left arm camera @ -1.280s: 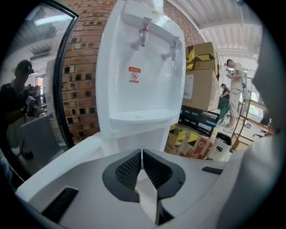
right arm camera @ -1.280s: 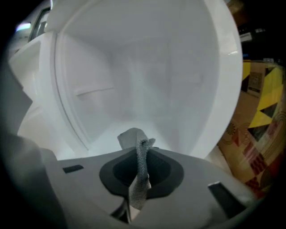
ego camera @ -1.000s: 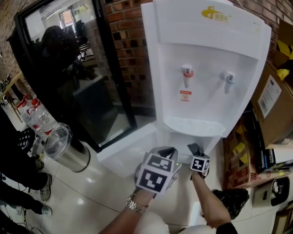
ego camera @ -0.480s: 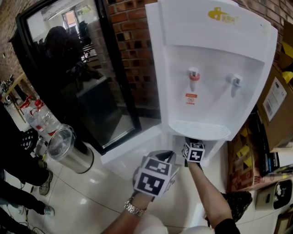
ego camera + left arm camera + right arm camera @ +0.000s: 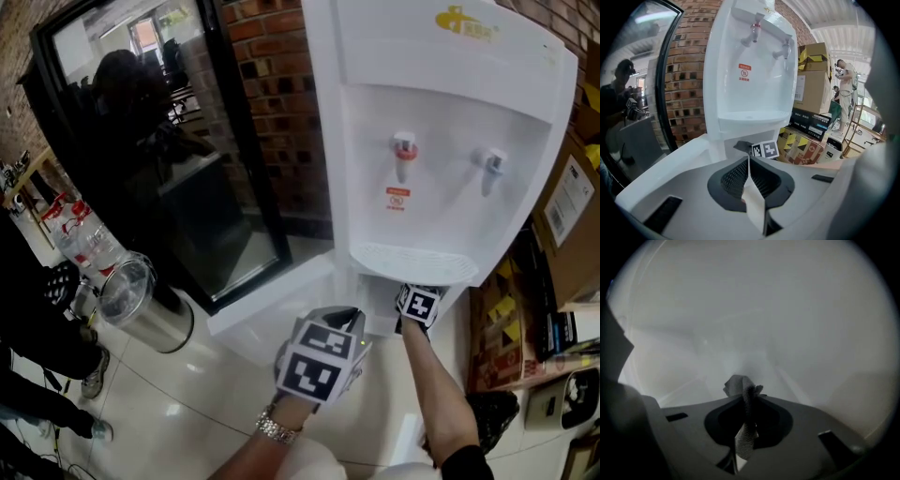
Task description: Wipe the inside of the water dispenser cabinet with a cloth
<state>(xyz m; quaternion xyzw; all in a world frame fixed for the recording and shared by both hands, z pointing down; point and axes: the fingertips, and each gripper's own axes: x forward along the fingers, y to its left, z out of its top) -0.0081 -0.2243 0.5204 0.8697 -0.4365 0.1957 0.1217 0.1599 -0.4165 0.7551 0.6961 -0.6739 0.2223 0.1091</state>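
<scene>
Right claw (image 5: 747, 398) is clamped shut on the cloth (image 5: 737, 383). A grey wad of it pokes out past the tips at 12 o'clock and a strip of it hangs back between the jaws. All around it is pale wall, so it's reaching into the cabinet (image 5: 764, 315) under the water dispenser (image 5: 441, 141). From the head view only its marker cube shows, tucked right below the drip tray, and the tips are out of sight inside.

Left claw (image 5: 748, 165) has its jaws pressed together and I can't see anything caught in them. It hangs outside the opening, at about 8 o'clock from the right one, pointing at the dispenser front.

The cabinet door (image 5: 267, 314) is swung wide open toward 9 o'clock.

Progress-wise, I'd say the setup is done: door open, cloth gripped, cloth inside. The cloth looks close to the inner walls, but I can't tell if it's actually touching. No visible streaks or wet marks either, so I can't tell how much is wiped. My guess is most of the wiping is left.
</scene>
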